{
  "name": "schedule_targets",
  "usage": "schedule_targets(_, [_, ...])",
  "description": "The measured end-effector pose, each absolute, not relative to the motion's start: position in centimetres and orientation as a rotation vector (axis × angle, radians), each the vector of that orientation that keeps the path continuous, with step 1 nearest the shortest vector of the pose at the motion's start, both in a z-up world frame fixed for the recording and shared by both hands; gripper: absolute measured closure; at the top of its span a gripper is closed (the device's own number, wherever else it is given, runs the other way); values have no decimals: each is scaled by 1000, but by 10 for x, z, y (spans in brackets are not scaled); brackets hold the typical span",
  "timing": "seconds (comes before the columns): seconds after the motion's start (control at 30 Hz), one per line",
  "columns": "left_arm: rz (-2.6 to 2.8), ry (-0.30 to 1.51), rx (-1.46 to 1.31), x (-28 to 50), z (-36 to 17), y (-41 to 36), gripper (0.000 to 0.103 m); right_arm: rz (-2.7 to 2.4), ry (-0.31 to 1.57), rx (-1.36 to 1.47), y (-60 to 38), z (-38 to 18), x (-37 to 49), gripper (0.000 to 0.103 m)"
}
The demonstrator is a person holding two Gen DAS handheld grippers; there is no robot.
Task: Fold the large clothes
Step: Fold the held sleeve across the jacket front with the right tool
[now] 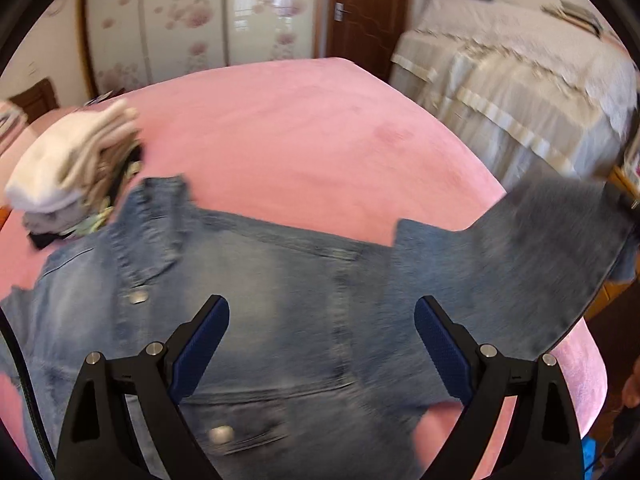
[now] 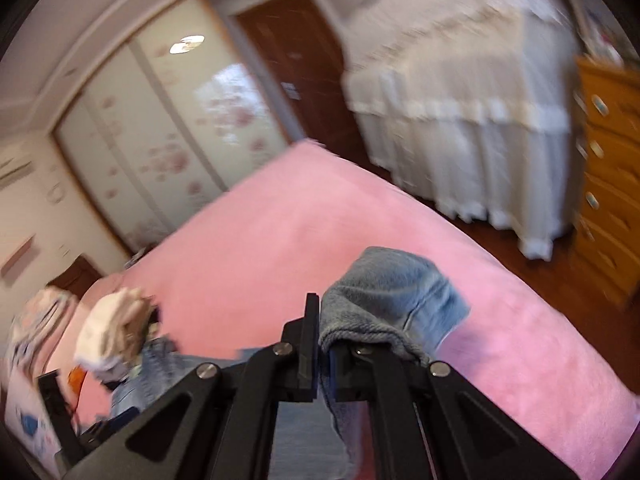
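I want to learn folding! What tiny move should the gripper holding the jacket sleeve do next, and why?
Probably the right gripper should carry the sleeve inward and lay it across the denim jacket. It is shut on the lifted sleeve, the jacket's body lies spread on the pink bed, and the left gripper hangs open above it, holding nothing.

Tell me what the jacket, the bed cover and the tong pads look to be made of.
Jacket: faded blue denim, judging by the stitched seams, the metal snaps and the grey woven underside of the lifted sleeve.
Bed cover: pink plush, probably fleece or velvet; matte, soft nap.
Pads of the left tongs: blue, dotted texture, likely rubber.
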State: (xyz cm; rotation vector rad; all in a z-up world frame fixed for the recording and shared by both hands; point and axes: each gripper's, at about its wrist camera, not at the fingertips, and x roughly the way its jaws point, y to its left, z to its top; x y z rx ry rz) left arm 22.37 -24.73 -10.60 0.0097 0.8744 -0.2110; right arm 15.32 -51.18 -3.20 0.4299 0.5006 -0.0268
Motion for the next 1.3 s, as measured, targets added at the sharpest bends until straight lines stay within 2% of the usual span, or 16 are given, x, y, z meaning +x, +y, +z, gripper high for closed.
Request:
schedule_targets(0.13, [-141, 866, -38, 210, -95, -179, 10, 163, 500, 258, -405, -4, 164, 100])
schedule_targets(0.23, [-72, 850, -61, 198, -96, -129, 9, 245, 551, 141, -330, -17, 180, 100])
schedule_targets(0.33, [-4, 859, -56, 191, -108, -85, 9, 290, 659, 15, -256, -64, 196, 99])
schedule_targets(0.4, [24, 888, -59, 190, -120, -63, 9, 322, 740, -51, -221, -101, 203, 94])
schedule_targets(0.47, [37, 926, -72, 188, -134, -44, 9, 344, 866, -91, -190, -149, 211, 81])
schedule_targets(0.53, [39, 959, -86, 188, -145, -32, 9, 353, 984, -94, -178, -187, 213, 78])
schedule_targets(0.6, [33, 977, -94, 188, -153, -26, 9, 326, 1033, -103, -172, -206, 204, 76])
schedule_targets(0.73, [-9, 997, -116, 187, -162, -30, 9, 341, 1015, -50, -183, -201, 180, 57])
schedule_targets(1.03, [-206, 1012, 6, 201, -176, -95, 9, 268, 919, 71, -246, -159, 123, 55])
schedule_targets(1.3, [-289, 1035, 227, 210, -200, -176, 9, 164, 920, 210, -300, -164, 117, 55])
